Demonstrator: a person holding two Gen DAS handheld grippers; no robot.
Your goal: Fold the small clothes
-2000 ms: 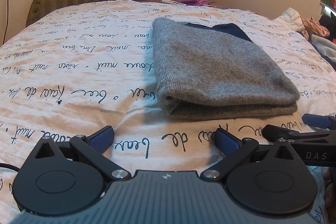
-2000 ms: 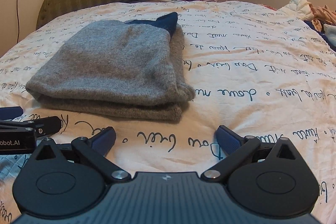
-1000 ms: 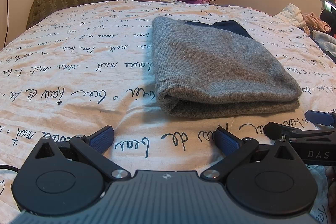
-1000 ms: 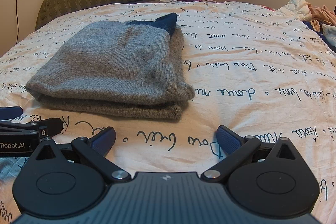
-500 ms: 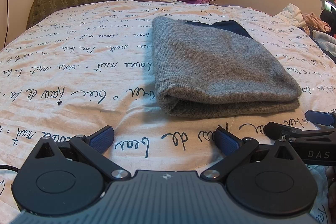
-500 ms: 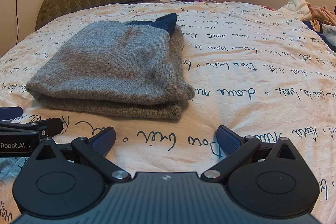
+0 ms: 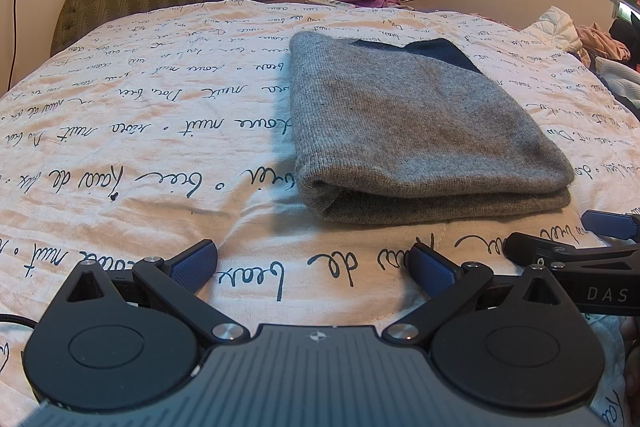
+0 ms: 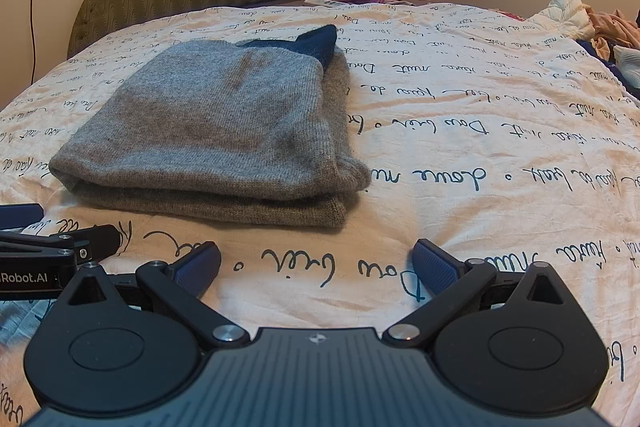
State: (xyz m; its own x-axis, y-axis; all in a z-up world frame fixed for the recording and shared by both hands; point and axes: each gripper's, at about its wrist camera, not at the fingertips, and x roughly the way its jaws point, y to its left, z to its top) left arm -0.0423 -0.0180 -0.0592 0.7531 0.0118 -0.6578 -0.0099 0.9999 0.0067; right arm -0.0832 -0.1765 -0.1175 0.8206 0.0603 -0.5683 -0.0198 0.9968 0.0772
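**A:** Where do I stand with the folding?

**B:** From my seat, the grey knit sweater (image 7: 408, 131) looks done: it lies on the bed (image 7: 140, 131) as a flat rectangle with stacked layers, the folded edge toward me, and a dark navy part (image 8: 316, 41) shows at its far end. I judge this garment finished, unless 1 more fold is wanted. A heap of unfolded clothes (image 8: 600, 27) sits at the bed's right edge, so I'd guess more work is left there.

**A:** And my claws?

**B:** My left claw (image 7: 314, 265) has its blue pads wide apart and holds nothing; it sits low over the bedcover, just short of the sweater's near edge. My right claw (image 8: 316, 263) is the same: spread, empty, near the sweater's right corner, not touching it. The 2 are side by side.

**A:** Anything readable?

**B:** The left claw's side reads "Robot.AI" in the right wrist view; the right claw's side shows "DAS", cut off by the frame. The bedcover is printed with cursive script; I can't make out its words with any confidence.
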